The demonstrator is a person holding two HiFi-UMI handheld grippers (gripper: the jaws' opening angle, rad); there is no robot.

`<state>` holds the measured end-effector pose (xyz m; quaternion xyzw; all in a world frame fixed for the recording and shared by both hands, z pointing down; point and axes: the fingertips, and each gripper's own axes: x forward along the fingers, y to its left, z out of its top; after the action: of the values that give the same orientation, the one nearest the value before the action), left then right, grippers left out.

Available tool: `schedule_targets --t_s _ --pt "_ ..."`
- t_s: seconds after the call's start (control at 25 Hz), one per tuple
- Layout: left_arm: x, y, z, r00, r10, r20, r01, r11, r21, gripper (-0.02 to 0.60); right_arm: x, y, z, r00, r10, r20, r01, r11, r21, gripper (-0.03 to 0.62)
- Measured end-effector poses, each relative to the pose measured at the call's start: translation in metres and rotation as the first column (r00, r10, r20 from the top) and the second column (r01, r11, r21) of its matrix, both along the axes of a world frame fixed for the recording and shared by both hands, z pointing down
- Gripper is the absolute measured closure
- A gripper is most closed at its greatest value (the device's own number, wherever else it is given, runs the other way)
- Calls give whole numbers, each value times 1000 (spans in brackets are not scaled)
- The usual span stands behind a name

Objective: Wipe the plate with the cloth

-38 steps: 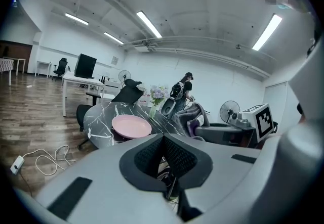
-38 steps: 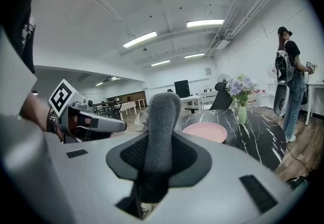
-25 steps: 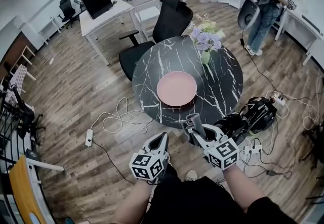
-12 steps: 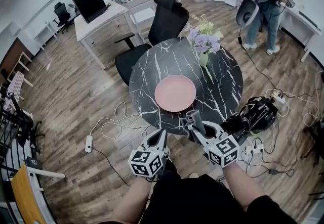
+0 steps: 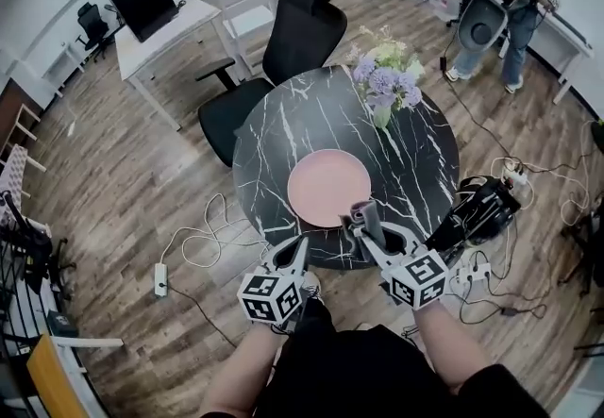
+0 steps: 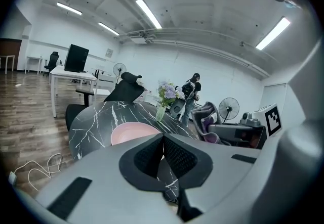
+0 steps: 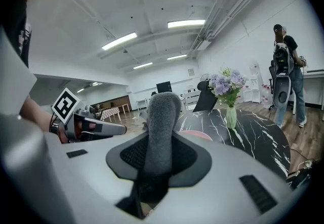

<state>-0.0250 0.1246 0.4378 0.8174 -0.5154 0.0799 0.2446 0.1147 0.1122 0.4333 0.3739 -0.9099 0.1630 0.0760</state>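
Two grippers sit low in frame: your left gripper (image 5: 298, 251) is closed and empty, your right gripper (image 5: 370, 235) clamps the grey cloth (image 5: 362, 215). Pink plate (image 5: 328, 187) lies centre, just above. Overreaching could topple the flower vase (image 5: 381, 112) beyond it.

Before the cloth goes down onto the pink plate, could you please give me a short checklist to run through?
1. Cloth gripped: ok. The right gripper is clamped on the grey cloth, which stands up out of the jaws.
2. Left gripper free: ok. Its jaws are shut on nothing.
3. Plate clear: ok. The pink plate lies empty on the black marble table.
4. Cloth on the plate: not ok. It is held at the table's near edge, short of the plate.
5. Vase of flowers out of the way: ok. It stands apart, beyond the plate.
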Motion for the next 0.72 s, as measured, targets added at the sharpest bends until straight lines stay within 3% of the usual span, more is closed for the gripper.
schedule_targets --t_s 0.72 --pt "-70 -121 59 996 80 -35 -85 980 -177 560 -73 -100 40 994 81 -69 -91 986 -143 488"
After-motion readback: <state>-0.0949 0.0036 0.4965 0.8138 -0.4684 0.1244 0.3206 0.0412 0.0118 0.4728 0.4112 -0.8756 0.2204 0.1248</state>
